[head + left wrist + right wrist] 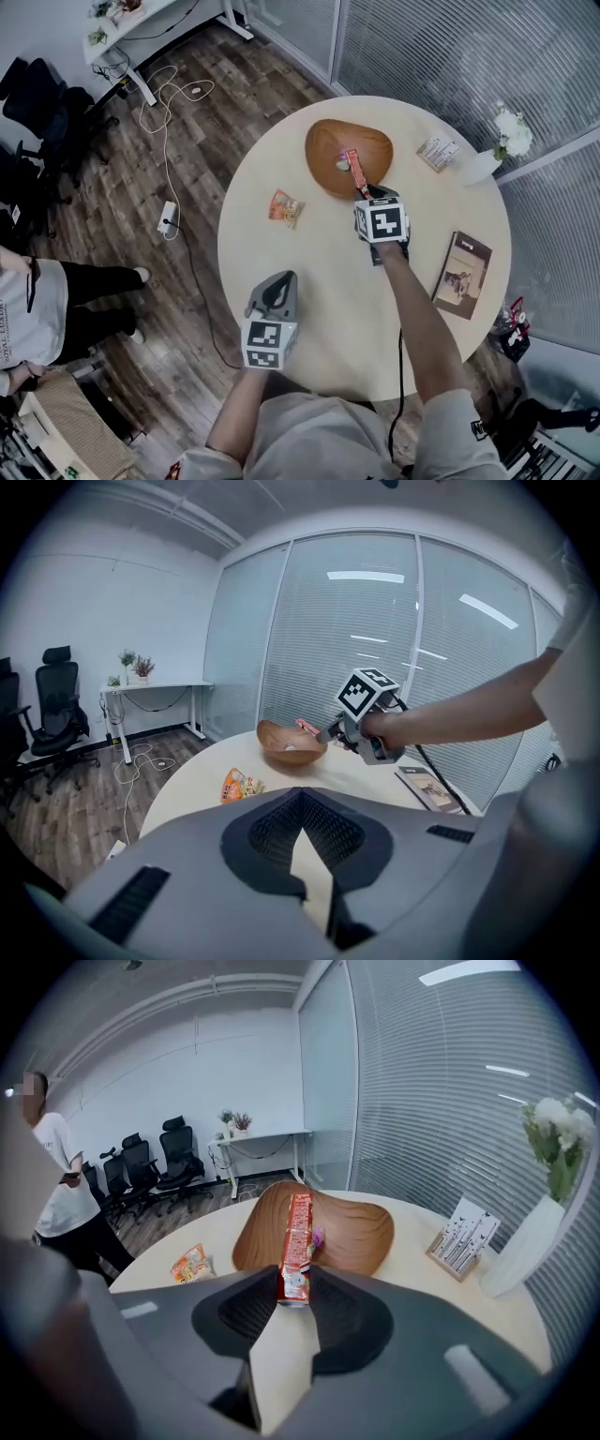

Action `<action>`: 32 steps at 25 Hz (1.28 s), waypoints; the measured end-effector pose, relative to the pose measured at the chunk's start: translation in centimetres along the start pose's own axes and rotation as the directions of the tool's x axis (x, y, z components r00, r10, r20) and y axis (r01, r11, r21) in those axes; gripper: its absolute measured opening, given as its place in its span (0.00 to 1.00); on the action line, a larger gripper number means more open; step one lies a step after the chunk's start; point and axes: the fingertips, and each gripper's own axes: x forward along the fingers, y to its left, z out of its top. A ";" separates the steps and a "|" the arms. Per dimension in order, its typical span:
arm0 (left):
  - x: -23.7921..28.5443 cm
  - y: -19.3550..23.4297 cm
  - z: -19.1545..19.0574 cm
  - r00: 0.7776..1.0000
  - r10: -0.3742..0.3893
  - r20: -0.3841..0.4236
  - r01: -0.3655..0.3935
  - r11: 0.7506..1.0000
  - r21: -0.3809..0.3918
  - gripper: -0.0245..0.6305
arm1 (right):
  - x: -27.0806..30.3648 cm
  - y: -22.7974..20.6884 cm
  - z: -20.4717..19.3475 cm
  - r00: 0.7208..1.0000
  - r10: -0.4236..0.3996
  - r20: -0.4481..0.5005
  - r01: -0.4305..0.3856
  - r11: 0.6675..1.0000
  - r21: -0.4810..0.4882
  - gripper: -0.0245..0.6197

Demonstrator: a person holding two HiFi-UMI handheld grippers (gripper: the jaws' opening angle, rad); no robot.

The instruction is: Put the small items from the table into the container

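**Red packet pinched over the bowl**

The round table (328,272) carries a wooden bowl (323,141) near its far edge and a book (462,274) by its right edge. The right gripper (364,193) hangs at the bowl's near rim. Its jaws pinch one end of a long red packet (297,1241), which reaches over the bowl. The left gripper (279,281), jaws pressed together on nothing, is over the near edge. An orange snack packet (286,208) lies toward the left edge. A small purple item (318,1237) sits in the bowl.

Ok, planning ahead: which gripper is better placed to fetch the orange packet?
Left. The left gripper is empty and faces the orange packet; the right gripper holds a red packet over the bowl.
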 end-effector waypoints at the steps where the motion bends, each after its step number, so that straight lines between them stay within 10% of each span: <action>1: -0.1 0.4 -0.1 1.000 0.007 0.000 -0.007 1.000 -0.003 0.04 | 0.7 0.1 0.2 1.000 -0.001 -0.016 0.000 1.000 -0.012 0.20; 8: -1.0 1.4 -0.6 0.999 0.035 -0.015 -0.035 0.999 -0.009 0.04 | 2.7 0.3 0.1 0.998 0.004 -0.062 -0.007 0.999 -0.049 0.20; 20: -0.3 -1.5 1.0 1.000 0.010 0.016 -0.010 1.000 0.011 0.04 | -7.1 2.2 -1.9 0.984 0.051 0.172 -0.047 0.999 -0.028 0.04; 32: -1.5 -6.9 0.0 0.999 -0.024 0.022 0.024 0.999 -0.022 0.04 | -18.9 7.7 -14.6 0.969 0.050 0.240 -0.075 0.992 0.097 0.04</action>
